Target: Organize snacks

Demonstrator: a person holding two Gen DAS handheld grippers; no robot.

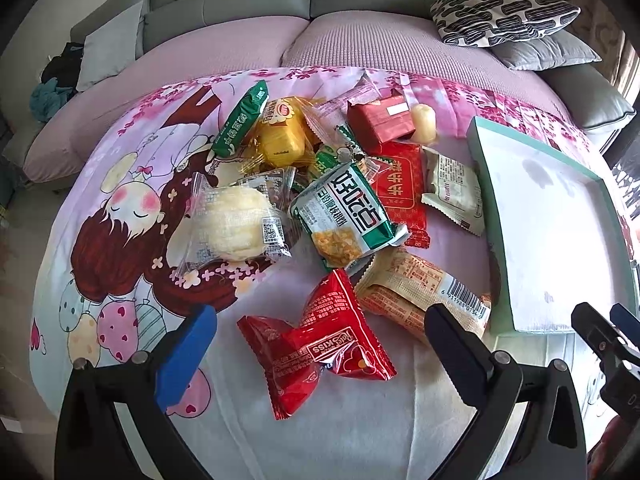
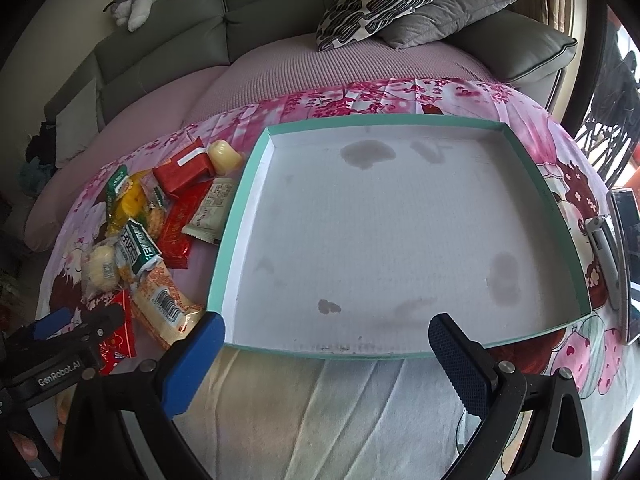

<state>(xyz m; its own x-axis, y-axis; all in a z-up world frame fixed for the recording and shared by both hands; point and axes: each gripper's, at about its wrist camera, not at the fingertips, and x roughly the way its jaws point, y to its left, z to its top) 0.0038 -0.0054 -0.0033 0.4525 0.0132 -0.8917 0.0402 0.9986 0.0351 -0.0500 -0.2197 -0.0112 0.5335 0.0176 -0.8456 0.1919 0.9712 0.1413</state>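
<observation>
From my left wrist view, my left tongs (image 1: pixel 320 324) stand wide and hold nothing, hanging just above the near end of the snack pile (image 1: pixel 320 184). The red packet (image 1: pixel 320 344) lies between the two fingers, nearest to the front edge of the table (image 1: pixel 360 432), so I judge it the easiest first pick: nothing lies on top of it. The barcode packet (image 1: pixel 424 292) just beside it touches my right-hand finger's side of the gap and partly sits under the green-and-white packet (image 1: pixel 344 216), so that one calls for more care. The rest are heaped toward the far edge, overlapping, likely just tipped out there. The tray (image 1: pixel 484 184) sits at the right side of the table, its near-left corner just beside the barcode packet.

From my right wrist view, my right tongs (image 2: pixel 326 332) are also wide and hold nothing, poised over the tray's near rim (image 2: pixel 320 354). The tray is bare inside but for faint stains, so there is open room everywhere in it. A phone (image 2: pixel 624 264) stands at the right edge of the table, well clear of the pile.
</observation>
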